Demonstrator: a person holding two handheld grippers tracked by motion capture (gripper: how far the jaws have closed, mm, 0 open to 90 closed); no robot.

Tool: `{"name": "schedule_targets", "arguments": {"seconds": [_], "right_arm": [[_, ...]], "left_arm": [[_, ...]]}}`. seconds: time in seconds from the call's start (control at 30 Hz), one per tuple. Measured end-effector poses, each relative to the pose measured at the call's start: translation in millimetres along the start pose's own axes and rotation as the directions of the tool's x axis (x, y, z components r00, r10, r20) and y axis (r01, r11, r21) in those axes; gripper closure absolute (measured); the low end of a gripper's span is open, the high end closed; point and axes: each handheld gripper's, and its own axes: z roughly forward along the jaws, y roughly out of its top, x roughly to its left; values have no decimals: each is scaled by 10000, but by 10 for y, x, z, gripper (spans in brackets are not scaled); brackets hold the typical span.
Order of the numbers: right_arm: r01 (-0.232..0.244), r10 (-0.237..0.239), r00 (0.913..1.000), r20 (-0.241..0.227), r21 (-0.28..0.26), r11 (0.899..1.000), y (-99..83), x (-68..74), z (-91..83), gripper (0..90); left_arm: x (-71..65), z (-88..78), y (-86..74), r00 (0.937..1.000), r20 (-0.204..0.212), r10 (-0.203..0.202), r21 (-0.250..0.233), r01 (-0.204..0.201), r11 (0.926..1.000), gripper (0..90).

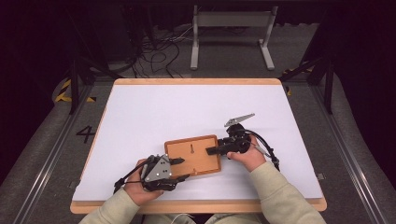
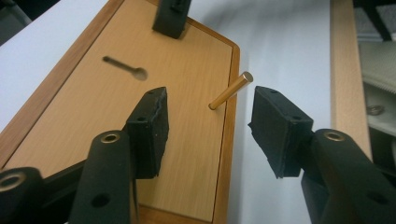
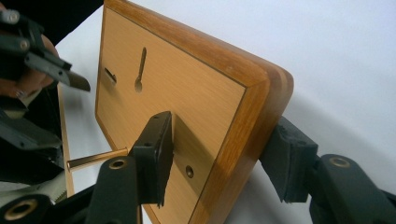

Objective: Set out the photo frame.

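Wooden board (image 1: 193,155), rectangular with a darker raised rim, lying near the front edge of the white table (image 1: 196,107). A brass pin (image 2: 230,90) stands out of the board near one edge; a keyhole-shaped slot (image 2: 124,67) and a small round hole (image 3: 189,171) mark its face. Right gripper (image 3: 219,154) is clamped across the board's corner, one pad on the face, the other behind the rim and partly hidden. Left gripper (image 2: 208,123) is poised with jaws spread wide to either side of the pin, touching nothing. Hands and pale sleeves enter from below, cut off by the frame.
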Motion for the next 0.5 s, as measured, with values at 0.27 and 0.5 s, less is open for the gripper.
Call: {"name": "schedule_targets", "arguments": {"seconds": [0.27, 0.5], "right_arm": [[1040, -1035, 9940, 367, -124, 9945, -33, 142, -99, 505], [1883, -1870, 9801, 670, -139, 9820, -72, 246, -158, 517]], "left_arm": [[124, -246, -73, 9935, -401, -1069, -785, 1035, 9915, 424], [248, -465, -135, 9775, -1019, -1847, -1686, 1661, 9716, 410]]}}
